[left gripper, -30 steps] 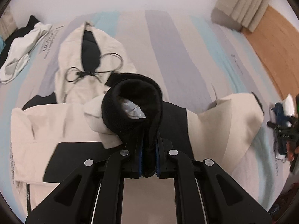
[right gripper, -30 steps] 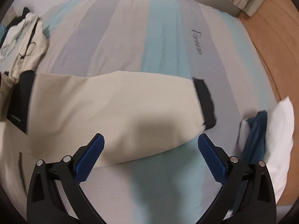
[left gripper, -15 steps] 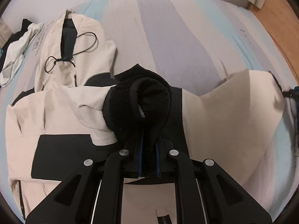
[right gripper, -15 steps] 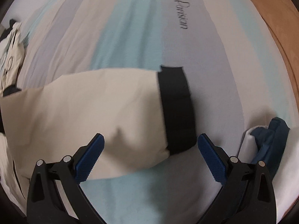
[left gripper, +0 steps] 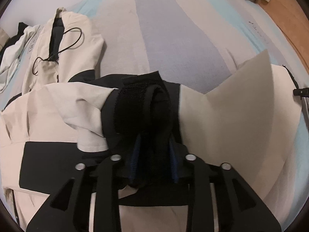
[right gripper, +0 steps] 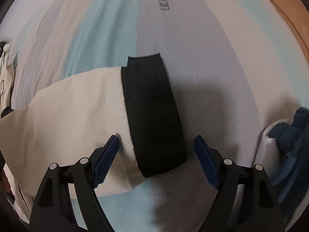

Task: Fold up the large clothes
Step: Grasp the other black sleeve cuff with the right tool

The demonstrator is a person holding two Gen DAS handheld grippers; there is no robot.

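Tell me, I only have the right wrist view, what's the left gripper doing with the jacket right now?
Observer: The left gripper is shut on the black cuff of the jacket's other sleeve, holding it over the jacket body.
Operator: Is anything else lying past that sleeve?
Observer: Yes, the hood lies spread on the bed, with a black drawcord looped across it.
Operator: And the sleeve I'm over, how does it look from there?
Observer: From the left wrist view the right sleeve stretches out flat toward the bed's edge, near the wooden floor.
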